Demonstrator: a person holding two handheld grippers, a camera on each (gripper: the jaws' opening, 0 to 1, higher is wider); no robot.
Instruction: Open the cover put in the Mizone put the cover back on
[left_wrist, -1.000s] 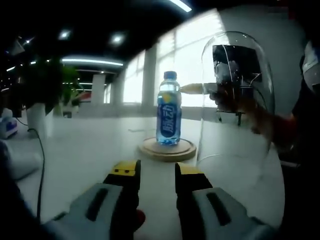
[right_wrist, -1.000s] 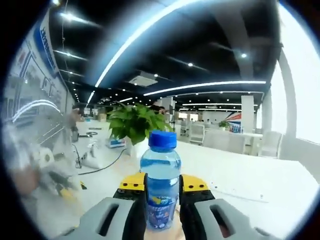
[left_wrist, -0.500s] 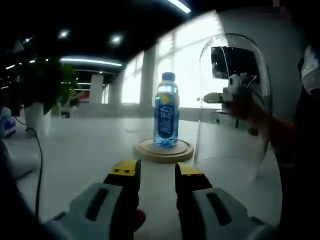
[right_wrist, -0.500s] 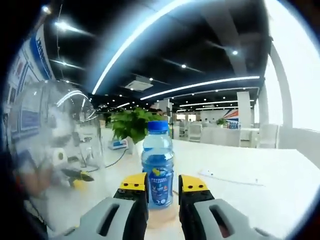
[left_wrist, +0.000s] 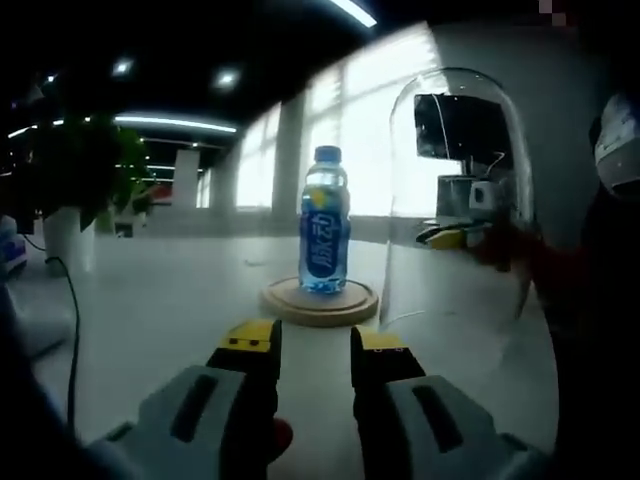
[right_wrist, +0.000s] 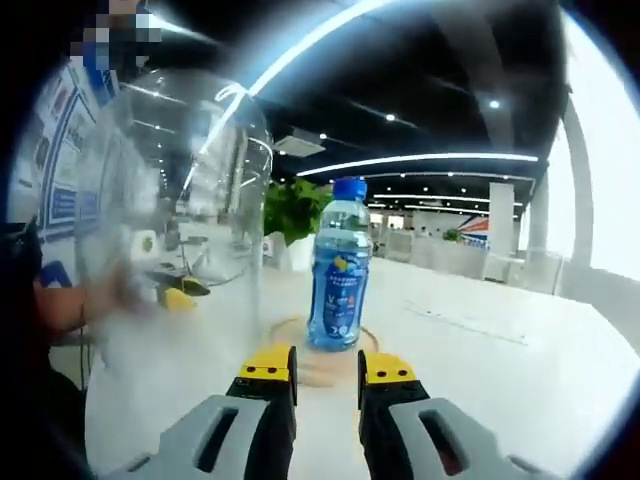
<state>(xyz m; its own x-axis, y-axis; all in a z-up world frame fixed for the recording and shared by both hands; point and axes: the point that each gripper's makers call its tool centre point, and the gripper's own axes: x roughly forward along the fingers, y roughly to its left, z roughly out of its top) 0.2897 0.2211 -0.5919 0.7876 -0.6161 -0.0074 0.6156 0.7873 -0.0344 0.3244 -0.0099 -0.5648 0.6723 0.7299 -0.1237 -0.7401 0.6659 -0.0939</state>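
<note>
Broadly, white tabletop (left_wrist: 150, 290) spread wide under everything, reaching back toward bright windows. Clear glass dome cover (left_wrist: 455, 200) off its base, standing just beside the round wooden base (left_wrist: 320, 300) in the left gripper view; same cover (right_wrist: 175, 210) seen large at the left of the right gripper view, with an arm and the other gripper dimly visible through the glass. Cannot tell whether the cover's rim rests on the tabletop or is lifted. Leafy potted plant (left_wrist: 75, 180) far off on the tabletop. Blue Mizone bottle (left_wrist: 323, 225) upright on the middle of the wooden base, blue cap on; also upright on the base (right_wrist: 320, 362) in the right gripper view, bottle (right_wrist: 340, 270) straight ahead of the fingers. Left gripper (left_wrist: 315, 340) low over the tabletop, yellow-tipped fingers narrowly parted, nothing between them, well short of the base. Right gripper (right_wrist: 327, 362) likewise narrowly parted and empty, tips near the base's front edge, apart from the bottle.
</note>
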